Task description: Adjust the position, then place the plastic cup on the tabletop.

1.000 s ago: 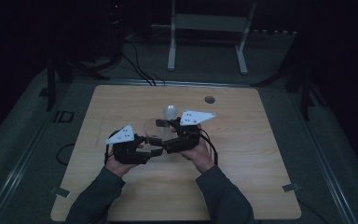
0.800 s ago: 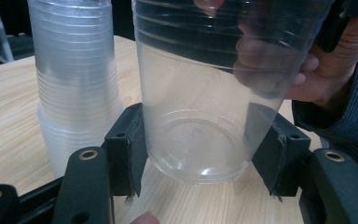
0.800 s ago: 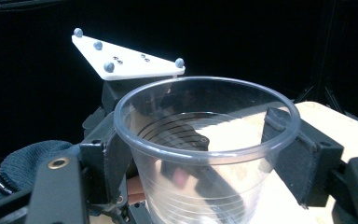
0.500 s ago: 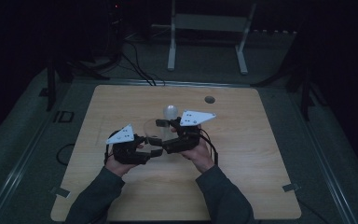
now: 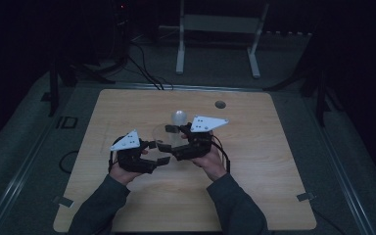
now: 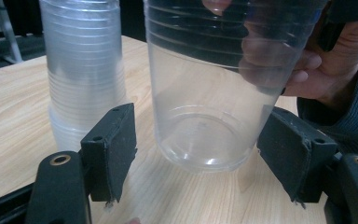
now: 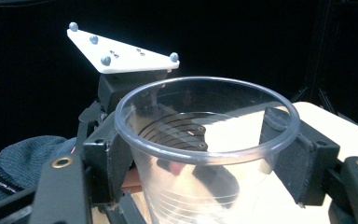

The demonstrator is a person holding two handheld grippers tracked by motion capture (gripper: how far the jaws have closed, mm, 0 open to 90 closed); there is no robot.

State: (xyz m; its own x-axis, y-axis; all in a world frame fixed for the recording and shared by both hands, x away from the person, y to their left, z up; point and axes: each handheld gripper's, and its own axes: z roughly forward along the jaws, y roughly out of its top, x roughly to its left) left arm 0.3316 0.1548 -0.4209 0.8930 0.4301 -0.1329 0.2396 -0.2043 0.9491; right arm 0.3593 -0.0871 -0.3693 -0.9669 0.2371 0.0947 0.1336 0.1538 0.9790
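The cup (image 6: 214, 93) is a single clear plastic tumbler and should be treated as very light, thin-walled and easily squashed. Its smooth wall is likely slippery against the pads. The ribbed band below the rim looks like the stiffest zone, so take hold there, or at the rolled rim, with light pressure only. A hard squeeze on the plain lower wall would probably buckle it.

Left gripper (image 6: 193, 158): jaws wide apart, having just been opening. The base of the cup stands between the two pads with a clear gap on each side; neither pad touches it. The cup hangs just above the bench (image 6: 9, 121), directly ahead of this gripper.

Right gripper (image 7: 200, 158): jaws closed partway on the cup (image 7: 205, 140), one pad against each side of the upper wall just below the rim. This gripper carries the cup upright. They have eased slightly closer, with the cup between them.

Appearance: transparent, tapered, narrower at the base, with a rolled lip and several horizontal ribs round the upper part. The base is flat with a faint moulded ring. Fingers of the person's right hand (image 6: 326, 70) show through the wall.

Beyond the left gripper's left pad, a stack of cups (image 6: 81, 70) of the same kind stands on the bench, close beside the held cup but apart from it. In the high view both grippers (image 5: 159, 152) meet near the bench centre.
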